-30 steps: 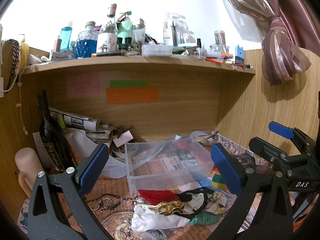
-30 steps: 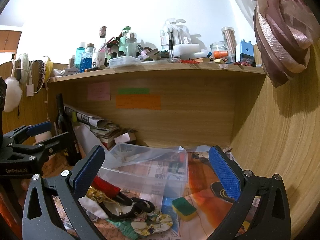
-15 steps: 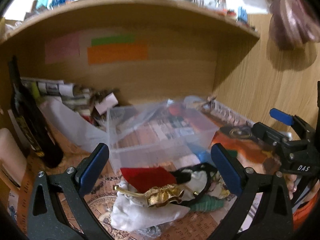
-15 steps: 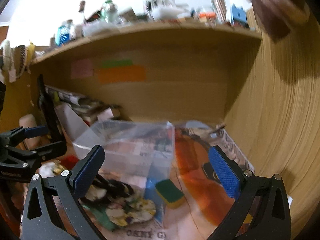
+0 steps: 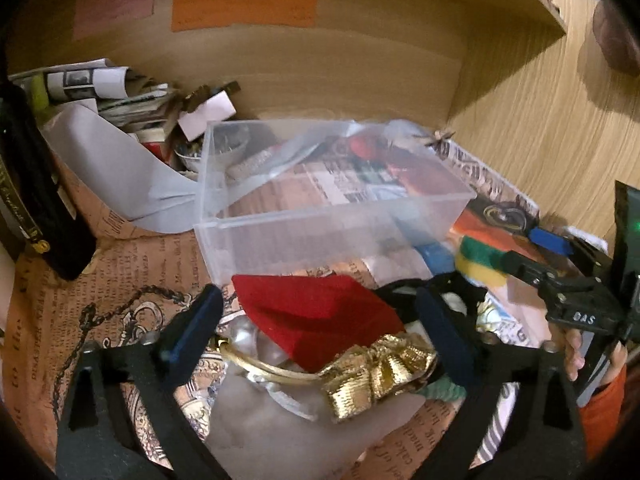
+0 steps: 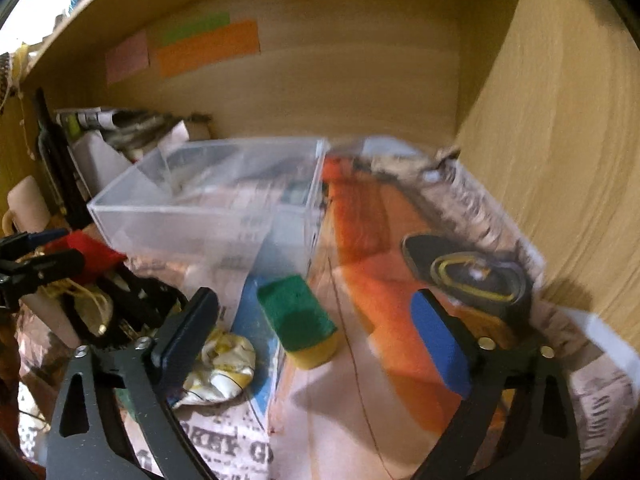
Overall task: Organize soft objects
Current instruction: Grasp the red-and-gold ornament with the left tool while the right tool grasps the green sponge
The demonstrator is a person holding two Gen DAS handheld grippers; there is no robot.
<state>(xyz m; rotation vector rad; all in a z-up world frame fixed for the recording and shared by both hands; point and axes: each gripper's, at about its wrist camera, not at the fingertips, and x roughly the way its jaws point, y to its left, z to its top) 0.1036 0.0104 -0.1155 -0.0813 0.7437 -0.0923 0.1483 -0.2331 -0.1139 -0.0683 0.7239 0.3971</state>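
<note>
A paper-covered surface (image 5: pixel 120 264) sat inside a wooden alcove. The red cloth (image 5: pixel 320 316), light and limp, would likely bunch, so a fold's middle suited gripping; it lay between the left claw (image 5: pixel 320 332), jaws closing but untouching. The squashy sponge (image 6: pixel 298 320) lay between the right claw (image 6: pixel 316 334), also closing, before the clear bin (image 6: pixel 208 216).

a deep red velvet pouch (image 5: pixel 320 320) lies beside a shiny gold ruffled band (image 5: pixel 376 372) and a plain white cloth (image 5: pixel 280 432). the green-topped yellow sponge (image 6: pixel 300 324) sits near a crumpled white fabric with yellow print (image 6: pixel 224 364), perhaps floral. the clear plastic box (image 5: pixel 320 216) shows the orange, newsprint-patterned paper covering (image 6: pixel 360 240) through it. orange, green and pink paper notes (image 5: pixel 240 8) mark the wood-grain back panel (image 5: pixel 320 72).
</note>
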